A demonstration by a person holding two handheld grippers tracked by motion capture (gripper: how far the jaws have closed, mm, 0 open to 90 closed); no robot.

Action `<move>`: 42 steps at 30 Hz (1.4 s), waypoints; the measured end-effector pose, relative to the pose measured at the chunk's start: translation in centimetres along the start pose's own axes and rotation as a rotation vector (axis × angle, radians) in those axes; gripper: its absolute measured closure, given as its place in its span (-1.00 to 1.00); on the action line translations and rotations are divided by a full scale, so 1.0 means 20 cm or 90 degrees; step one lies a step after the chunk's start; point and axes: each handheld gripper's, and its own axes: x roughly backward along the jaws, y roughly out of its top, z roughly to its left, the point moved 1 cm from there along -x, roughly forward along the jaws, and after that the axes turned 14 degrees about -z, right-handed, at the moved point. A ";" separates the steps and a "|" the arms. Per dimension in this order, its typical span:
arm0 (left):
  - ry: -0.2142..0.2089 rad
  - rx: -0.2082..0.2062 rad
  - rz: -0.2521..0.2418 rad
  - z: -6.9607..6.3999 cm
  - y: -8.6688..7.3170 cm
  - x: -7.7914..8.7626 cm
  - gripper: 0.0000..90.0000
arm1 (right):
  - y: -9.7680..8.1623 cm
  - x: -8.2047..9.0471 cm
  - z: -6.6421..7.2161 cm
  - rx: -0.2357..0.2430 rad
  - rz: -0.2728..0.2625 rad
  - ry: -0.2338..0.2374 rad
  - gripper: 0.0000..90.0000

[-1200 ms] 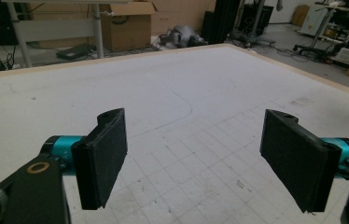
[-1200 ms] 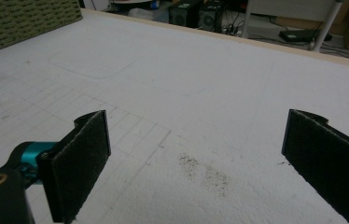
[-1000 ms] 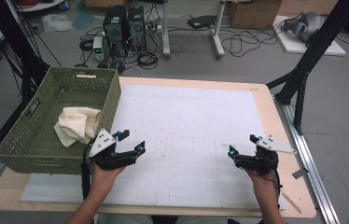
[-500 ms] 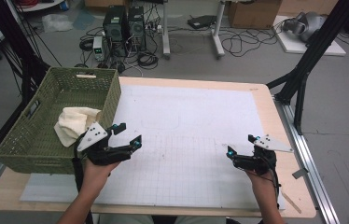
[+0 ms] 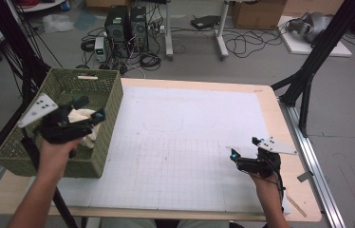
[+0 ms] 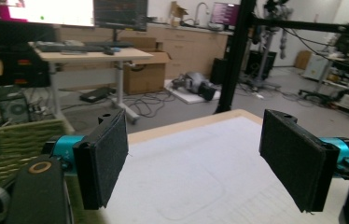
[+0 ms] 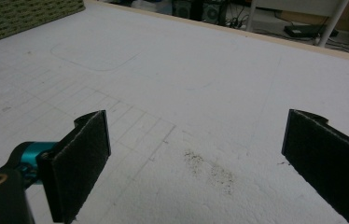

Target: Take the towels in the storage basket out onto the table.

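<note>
A green woven basket (image 5: 115, 95) stands at the table's left edge with a cream cloth (image 5: 89, 130) lying inside it. My left gripper (image 5: 89, 107) is held up over the basket, above the cloth, open and with nothing between its pads (image 6: 102, 158). Its own view looks across the white grid mat (image 6: 196, 158), with the basket's wall (image 6: 18, 140) at the left. My right gripper (image 5: 244, 147) rests low over the mat at the front right, open and holding nothing. In its own view its pads (image 7: 81, 163) stand wide apart above the mat (image 7: 200, 84).
The white mat (image 5: 185, 137) covers most of the wooden table (image 5: 289, 142). A dark speckled smudge (image 7: 210, 169) marks the mat just ahead of the right gripper. A corner of the basket (image 7: 14, 16) lies far across the mat. Black frame struts (image 5: 308, 80) stand at the right.
My left gripper has risen from the mat and swung left, ending over the basket and the cloth. The right gripper has barely moved.
</note>
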 end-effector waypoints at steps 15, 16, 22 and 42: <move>0.147 0.000 0.160 0.41 -0.15 -0.03 -0.50 | 0.00 0.00 0.00 0.001 0.003 0.001 -0.84; 0.161 0.002 0.175 0.43 -0.17 -0.04 -0.50 | 0.00 0.00 0.00 0.001 0.003 0.002 -0.84; 0.222 0.027 0.249 0.54 -0.26 -0.08 -0.50 | 0.00 0.00 0.00 0.000 0.002 0.000 -0.84; 0.388 0.097 0.507 0.71 -0.56 -0.10 -0.53 | 0.00 0.00 0.00 -0.001 -0.001 -0.005 -0.84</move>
